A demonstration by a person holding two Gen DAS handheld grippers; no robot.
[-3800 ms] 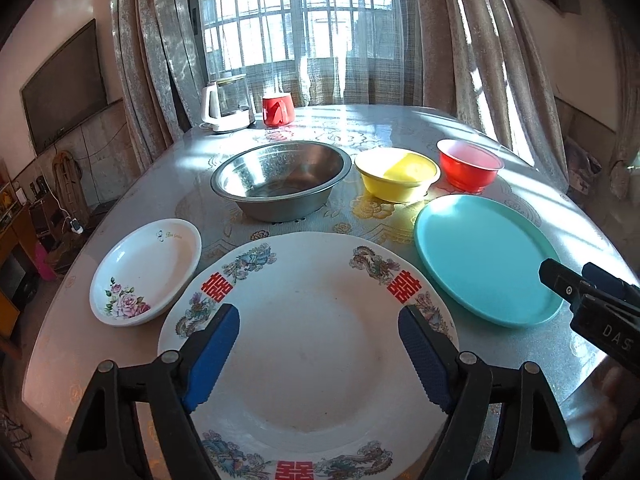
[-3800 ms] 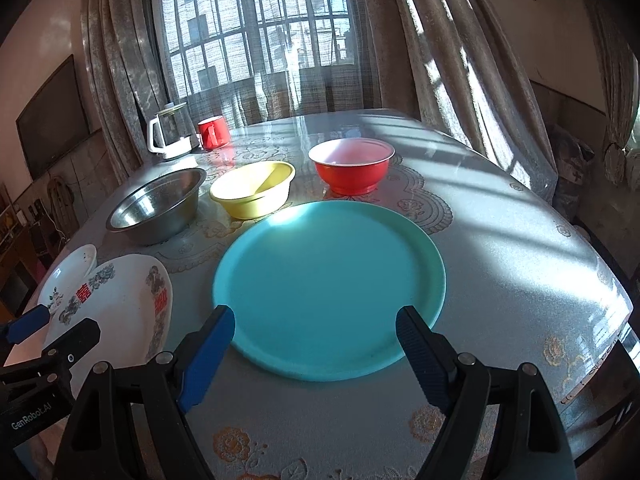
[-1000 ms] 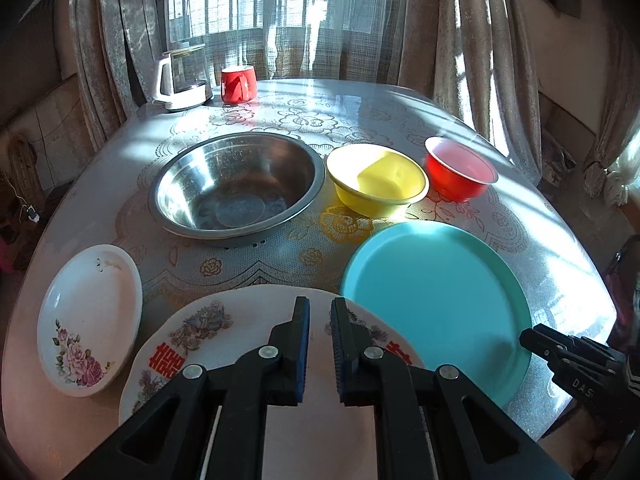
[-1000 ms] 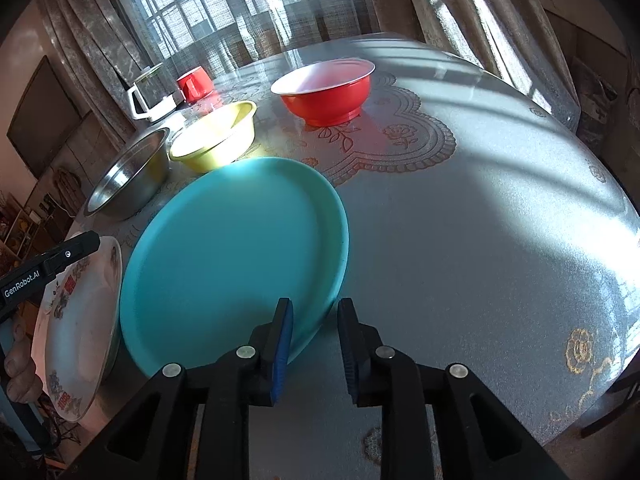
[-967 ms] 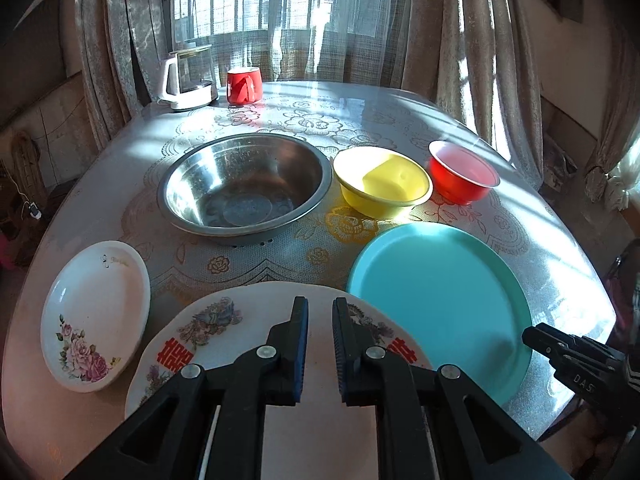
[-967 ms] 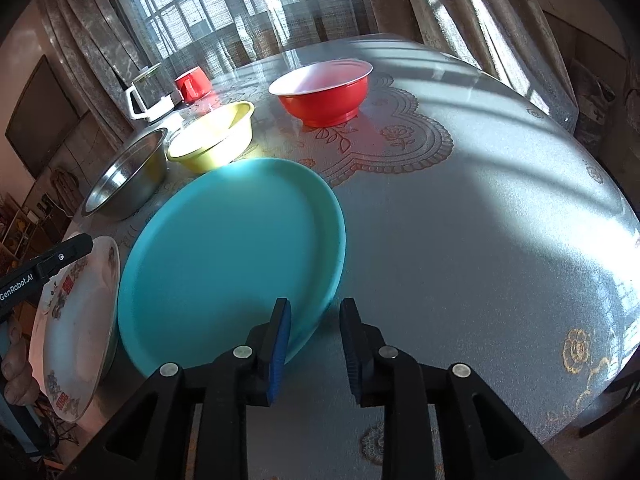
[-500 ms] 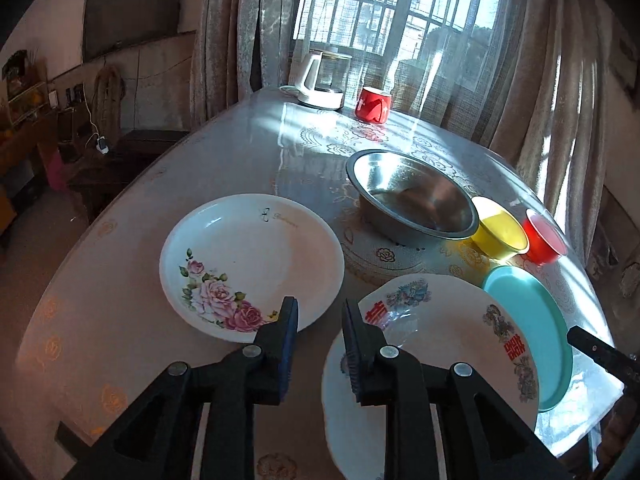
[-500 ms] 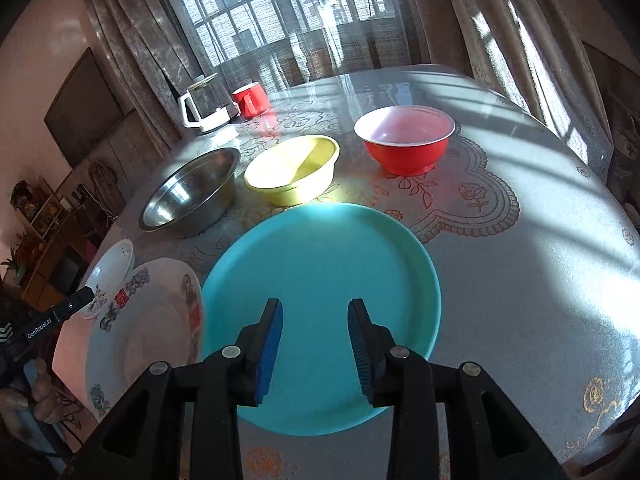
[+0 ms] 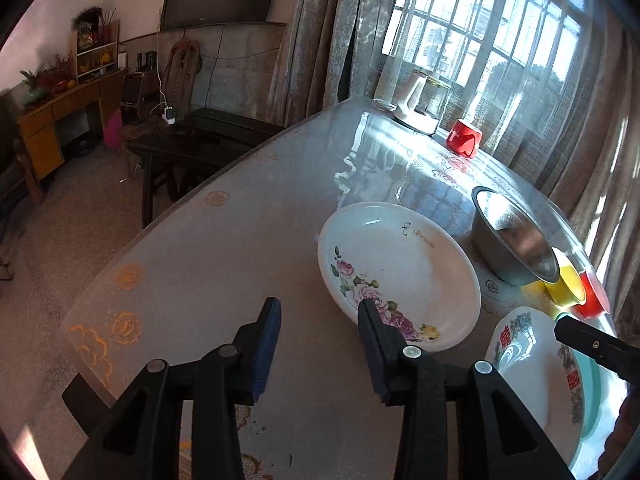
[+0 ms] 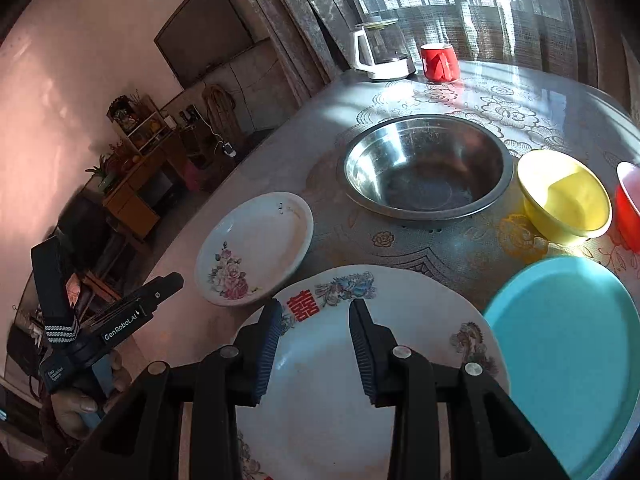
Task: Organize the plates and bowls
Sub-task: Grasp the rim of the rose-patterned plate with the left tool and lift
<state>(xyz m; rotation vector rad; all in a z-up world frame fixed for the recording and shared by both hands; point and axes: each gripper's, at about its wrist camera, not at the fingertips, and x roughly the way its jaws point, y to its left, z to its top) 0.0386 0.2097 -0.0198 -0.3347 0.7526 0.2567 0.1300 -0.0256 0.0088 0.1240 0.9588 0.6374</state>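
Note:
My left gripper [image 9: 318, 314] hovers over bare table at the near left rim of the small floral plate [image 9: 400, 272]. Its jaws are opening, with nothing between them. My right gripper [image 10: 314, 320] hangs open over the large white plate with red characters [image 10: 332, 400], gripping nothing. To the right of that plate lies the teal plate [image 10: 568, 360], their rims meeting. Behind them stand the steel bowl [image 10: 428, 168], yellow bowl [image 10: 568, 196] and red bowl [image 10: 630, 208]. In the right wrist view the left gripper [image 10: 172, 280] sits beside the floral plate [image 10: 256, 248].
A white kettle [image 10: 380, 52] and a red mug [image 10: 438, 62] stand at the table's far side by the curtained window. The round table's left edge [image 9: 172, 216] drops to the floor, with dark benches [image 9: 192, 152] beyond. A hand [image 10: 76, 404] holds the left gripper.
Both grippers swung left. The left one went from the large plate to the floral plate's near rim and its jaws widened. The right one moved from the teal plate to above the large plate.

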